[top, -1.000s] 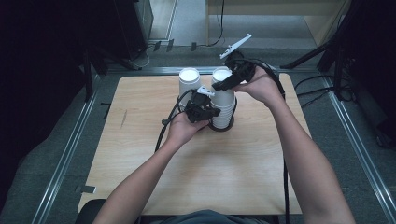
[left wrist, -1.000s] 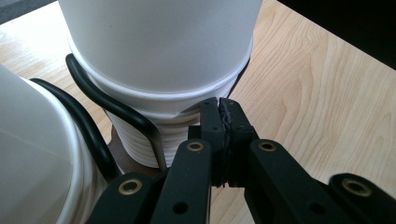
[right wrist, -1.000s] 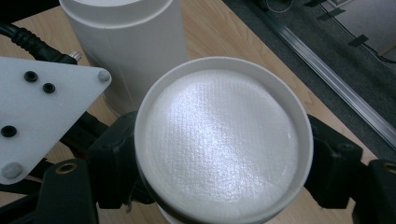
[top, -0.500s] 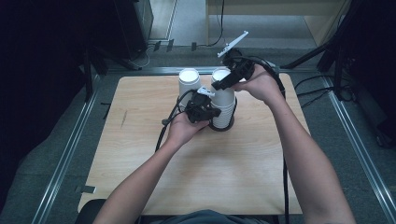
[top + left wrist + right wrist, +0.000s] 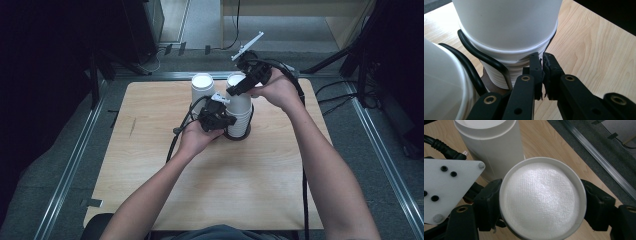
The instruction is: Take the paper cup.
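The wooden table was the biggest thing, and it held two stacks of white foam cups near its far edge. The nearer stack stood upside down on a dark round base, with the second stack just beside it on the left.

Both grippers worked on the nearer stack, one low and one high. That looked like a way to pull one cup off: hold the pile down and lift the top one.

The right gripper came in from the far side at the top. Its jaws were on both sides of the top cup, and they had just been closing a little, with the cup between them. They looked pressed on its rim.

The left gripper sat low by the stack. Its jaws were almost fully together, and they seemed to pinch the thin edge of a lower cup. That would keep the rest of the pile from coming up.

The high view showed both arms and where the stacks stood. The left gripper view showed the ribbed cup rims and a black cable curling by them. The right gripper view showed the bumpy bottom of the top cup and the grey plate of the other gripper.
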Tool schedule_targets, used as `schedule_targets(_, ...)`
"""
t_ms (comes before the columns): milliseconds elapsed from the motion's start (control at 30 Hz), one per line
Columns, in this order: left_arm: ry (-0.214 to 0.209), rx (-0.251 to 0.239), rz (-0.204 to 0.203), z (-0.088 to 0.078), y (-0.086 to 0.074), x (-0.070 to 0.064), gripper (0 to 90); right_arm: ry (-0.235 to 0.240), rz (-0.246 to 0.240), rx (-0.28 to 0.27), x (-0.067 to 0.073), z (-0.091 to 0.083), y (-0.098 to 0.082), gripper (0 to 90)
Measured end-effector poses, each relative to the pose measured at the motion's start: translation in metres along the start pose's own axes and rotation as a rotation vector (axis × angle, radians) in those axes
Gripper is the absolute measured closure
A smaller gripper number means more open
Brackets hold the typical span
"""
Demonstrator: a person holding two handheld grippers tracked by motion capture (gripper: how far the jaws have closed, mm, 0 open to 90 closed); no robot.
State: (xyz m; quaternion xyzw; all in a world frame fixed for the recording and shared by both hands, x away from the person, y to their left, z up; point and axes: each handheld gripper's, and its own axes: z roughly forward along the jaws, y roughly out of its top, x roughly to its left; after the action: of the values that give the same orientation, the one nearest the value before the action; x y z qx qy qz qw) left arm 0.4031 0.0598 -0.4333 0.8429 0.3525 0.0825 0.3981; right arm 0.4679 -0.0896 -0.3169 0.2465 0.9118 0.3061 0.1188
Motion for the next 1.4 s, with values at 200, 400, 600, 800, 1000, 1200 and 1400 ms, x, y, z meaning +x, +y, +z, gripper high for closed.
schedule_targets(200, 0.001, 0.000, -0.004, 0.000, 0.000, 0.001, 84.8, -0.011, 0.006, 0.008, 0.000, -0.001, 0.003, 26.0)
schedule_targets(400, -0.003, -0.002, -0.008, -0.001, 0.000, 0.002, 83.7, -0.020, 0.001, 0.018, 0.002, -0.002, 0.005, 26.3)
schedule_targets(600, -0.004, 0.001, -0.005, -0.001, 0.000, 0.002, 83.0, -0.023, 0.013, 0.025, 0.002, -0.003, 0.007, 26.5)
schedule_targets(800, -0.004, 0.002, -0.003, -0.001, 0.000, 0.002, 82.7, -0.028, 0.013, 0.027, 0.002, -0.003, 0.007, 26.7)
schedule_targets(1000, -0.003, -0.005, -0.016, -0.002, 0.000, 0.003, 81.9, -0.017, 0.005, 0.027, 0.000, -0.004, 0.008, 26.9)
schedule_targets(1200, 0.009, -0.006, -0.013, -0.002, 0.000, 0.002, 81.5, -0.020, 0.017, -0.048, -0.002, -0.019, 0.013, 27.8)
schedule_targets(1400, -0.017, -0.029, -0.001, -0.007, 0.001, -0.001, 78.4, -0.043, -0.002, -0.062, 0.000, -0.058, 0.037, 27.5)
